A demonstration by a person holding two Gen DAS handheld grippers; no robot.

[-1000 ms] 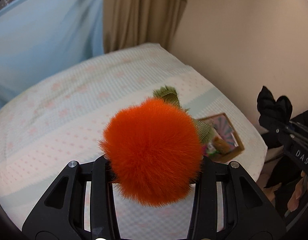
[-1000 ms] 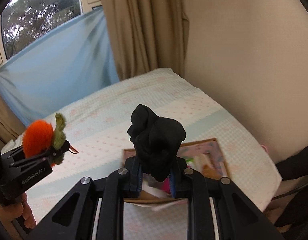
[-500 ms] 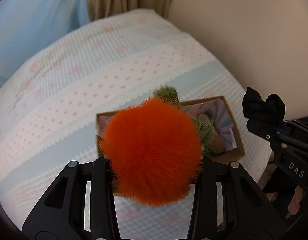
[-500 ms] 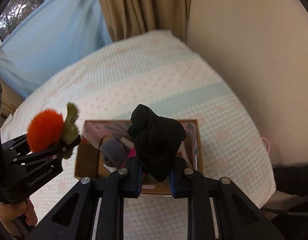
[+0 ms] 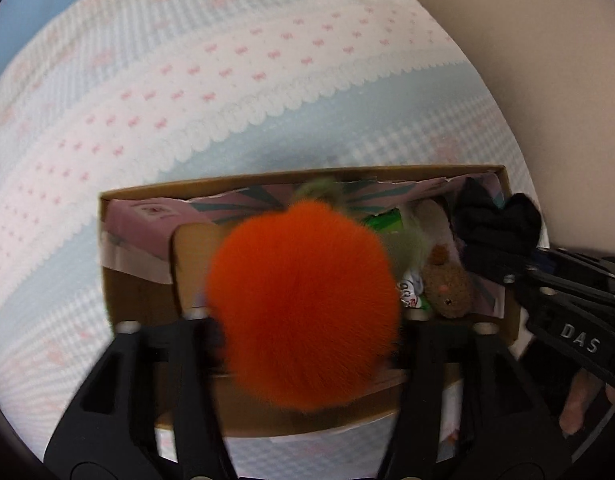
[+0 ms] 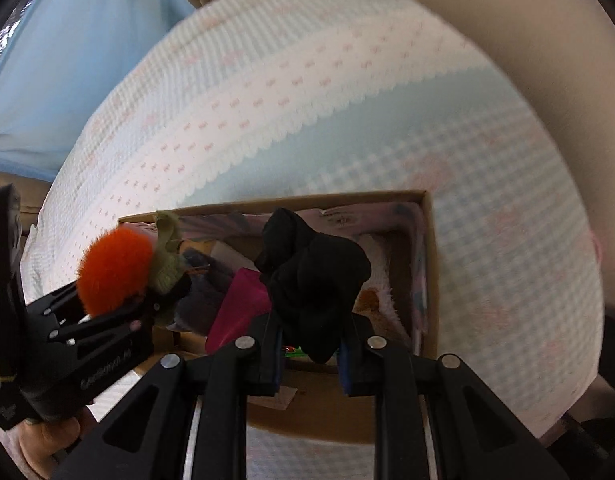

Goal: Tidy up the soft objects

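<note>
My left gripper (image 5: 303,320) is shut on an orange fluffy pompom (image 5: 303,300) with green leaves, held just above the left half of an open cardboard box (image 5: 267,184). It also shows in the right wrist view (image 6: 115,272). My right gripper (image 6: 311,356) is shut on a bunched black cloth (image 6: 311,276) and holds it over the right half of the box (image 6: 427,264). The black cloth also shows in the left wrist view (image 5: 495,220).
The box sits on a bed with a white, pink-dotted and pale blue cover (image 5: 227,80). Inside lie a brown plush (image 5: 447,284), a magenta cloth (image 6: 243,300), a grey cloth (image 6: 199,304) and a white towel (image 6: 379,280). A beige wall (image 6: 507,20) runs along the right.
Both grippers have tilted down and moved in over the box, which now fills the lower middle of both views. Both still hold their objects.
</note>
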